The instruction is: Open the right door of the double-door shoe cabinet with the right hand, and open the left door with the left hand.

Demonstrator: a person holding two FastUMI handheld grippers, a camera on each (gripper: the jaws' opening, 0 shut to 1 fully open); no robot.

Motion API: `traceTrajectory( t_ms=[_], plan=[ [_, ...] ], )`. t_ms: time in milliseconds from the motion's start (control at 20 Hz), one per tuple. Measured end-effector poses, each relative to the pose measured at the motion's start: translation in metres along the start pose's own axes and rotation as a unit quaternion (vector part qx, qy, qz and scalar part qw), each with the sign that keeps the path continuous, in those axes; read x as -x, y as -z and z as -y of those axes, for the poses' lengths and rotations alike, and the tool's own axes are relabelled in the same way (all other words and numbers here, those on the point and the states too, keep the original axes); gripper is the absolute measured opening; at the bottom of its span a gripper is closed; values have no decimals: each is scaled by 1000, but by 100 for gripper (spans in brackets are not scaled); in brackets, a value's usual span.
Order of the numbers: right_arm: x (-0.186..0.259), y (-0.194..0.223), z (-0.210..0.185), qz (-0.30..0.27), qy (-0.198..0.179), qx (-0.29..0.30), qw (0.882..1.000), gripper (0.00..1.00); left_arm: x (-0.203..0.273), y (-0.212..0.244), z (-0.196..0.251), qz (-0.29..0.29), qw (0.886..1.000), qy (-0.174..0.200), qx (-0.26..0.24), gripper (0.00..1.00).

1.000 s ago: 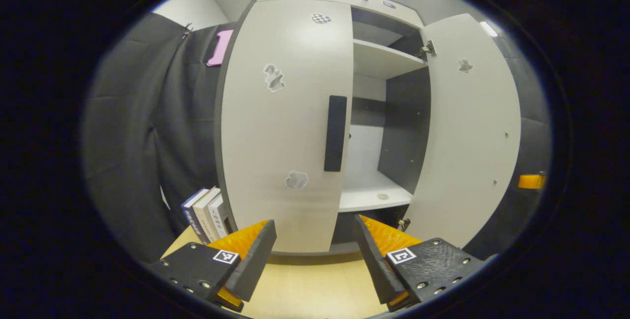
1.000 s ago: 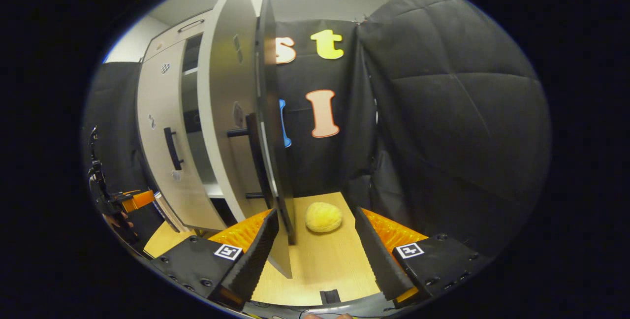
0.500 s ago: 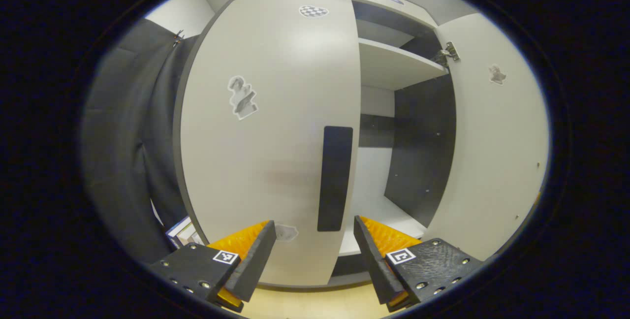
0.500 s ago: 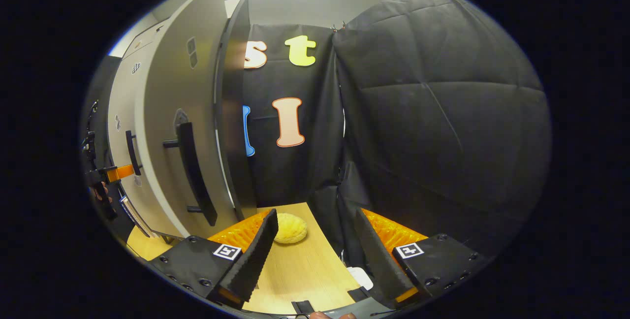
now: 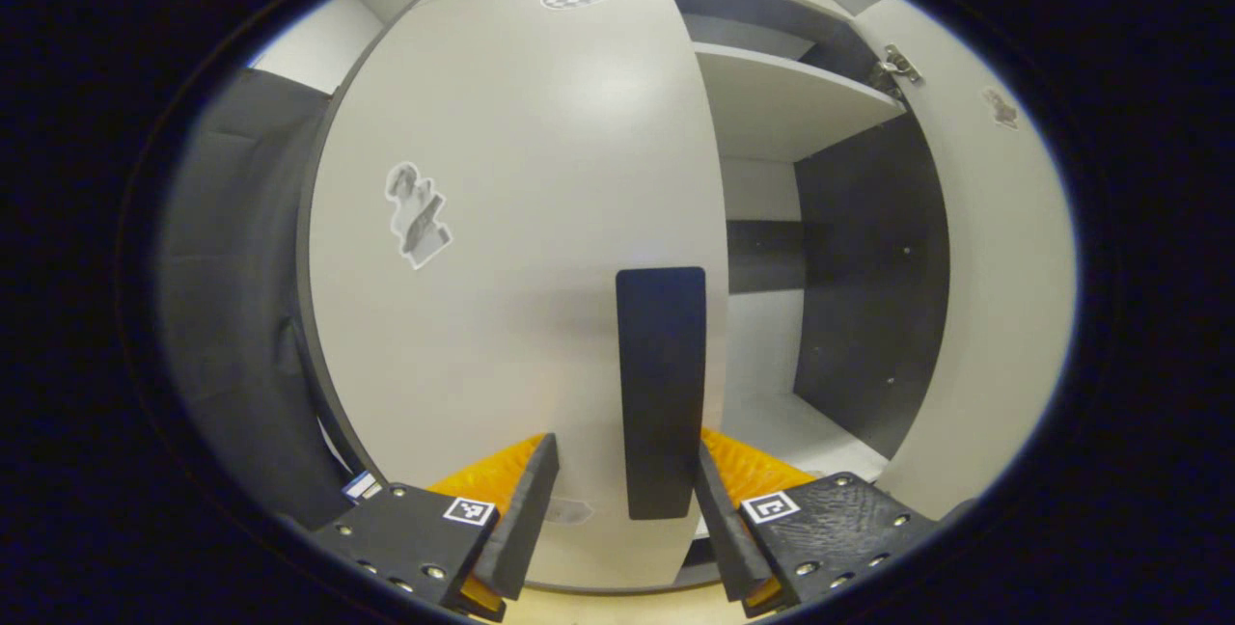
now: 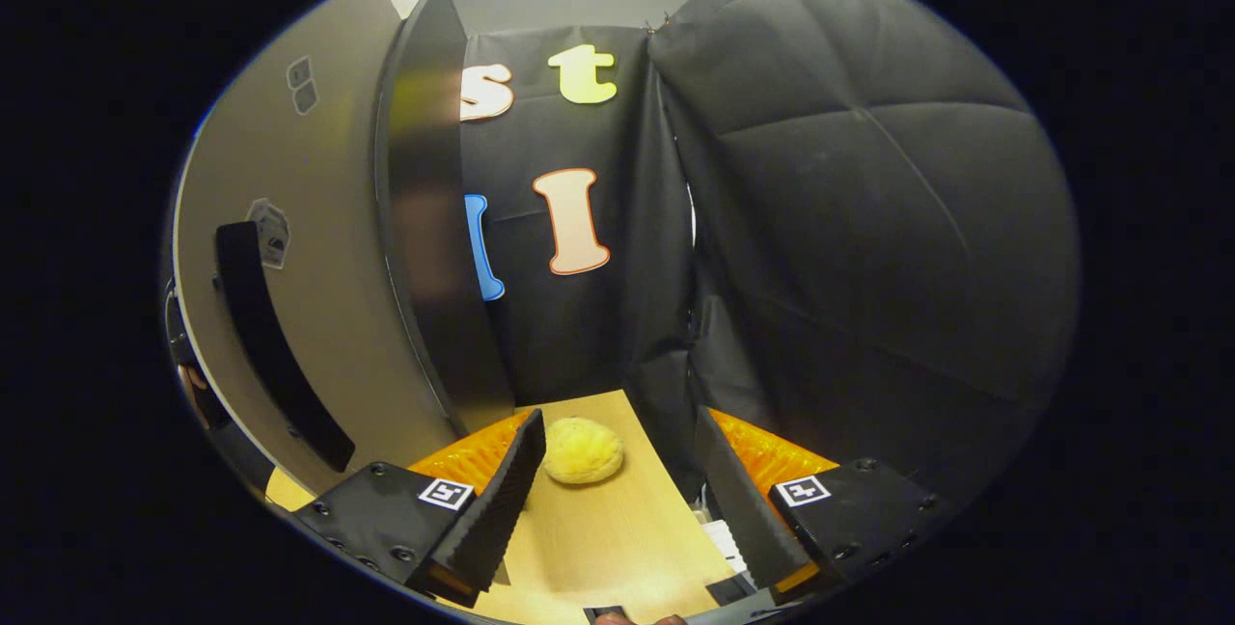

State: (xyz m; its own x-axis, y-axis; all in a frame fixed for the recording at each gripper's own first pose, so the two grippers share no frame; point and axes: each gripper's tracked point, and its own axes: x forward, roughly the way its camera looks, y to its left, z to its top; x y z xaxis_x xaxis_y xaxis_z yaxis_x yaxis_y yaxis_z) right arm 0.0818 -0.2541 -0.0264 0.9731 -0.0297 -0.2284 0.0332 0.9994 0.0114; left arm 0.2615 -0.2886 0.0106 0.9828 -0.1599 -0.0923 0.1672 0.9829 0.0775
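Closing in fast — a second ago the left gripper (image 5: 622,519) hung back from the cabinet, and now the left door's handle (image 5: 661,392) stands right between its spread fingers, not yet pinched. Nearest in the left gripper view, the right finger (image 5: 719,529) lies just beside the handle's lower edge, while the left finger (image 5: 526,519) sits a little apart from it. That handle is a dark bar with its long axis upright, running along the fingers' line, so squeezing and then pulling back looks like the next call. Behind it, the left door (image 5: 502,249) is shut. Farther right, the shelf (image 5: 782,104) is bared and the right door (image 5: 1003,297) is swung wide.

Over in the right gripper view, the right gripper (image 6: 617,500) has backed away, fingers spread and empty above the wooden floor (image 6: 617,548), a yellow bun-like lump (image 6: 582,449) just ahead — the opened door's handle (image 6: 270,345) is off to its left. Stickers on the doors show no readable writing.
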Motion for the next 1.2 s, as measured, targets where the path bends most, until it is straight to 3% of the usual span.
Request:
traceTrajectory(
  t_ms=[150, 300, 400, 500, 550, 600, 650, 950, 1200],
  plan=[
    [-27, -2, -4, -3, -22, 2, 1000, 98, 1, 2, 14, -8, 1000, 11, 7, 63],
    [-39, -6, -4, 2, -39, 13, 999, 98, 1, 1, 18, -4, 1000, -15, -2, 30],
    [-48, -3, -5, -3, -54, 16, 998, 98, 3, 0, 18, -4, 1000, -23, 12, 23],
    [-58, 3, -4, -14, -66, 17, 998, 98, 4, 3, 17, -5, 999, -25, 30, 21],
    [-57, 7, -4, -19, -71, 15, 997, 93, 4, 5, 15, -8, 999, -27, 29, 21],
    [-56, 10, -4, -21, -75, 14, 997, 98, 7, 5, 15, -8, 999, -31, 31, 13],
    [-53, 11, -5, -21, -79, 13, 997, 98, 6, 5, 15, -10, 999, -31, 32, 12],
    [-28, 21, -12, -18, -71, 11, 997, 98, 29, 8, 11, -18, 999, -22, 21, 14],
    [18, 25, -29, -7, -46, -4, 999, 98, 50, 24, 4, -24, 999, 19, 29, 13]
  ],
)
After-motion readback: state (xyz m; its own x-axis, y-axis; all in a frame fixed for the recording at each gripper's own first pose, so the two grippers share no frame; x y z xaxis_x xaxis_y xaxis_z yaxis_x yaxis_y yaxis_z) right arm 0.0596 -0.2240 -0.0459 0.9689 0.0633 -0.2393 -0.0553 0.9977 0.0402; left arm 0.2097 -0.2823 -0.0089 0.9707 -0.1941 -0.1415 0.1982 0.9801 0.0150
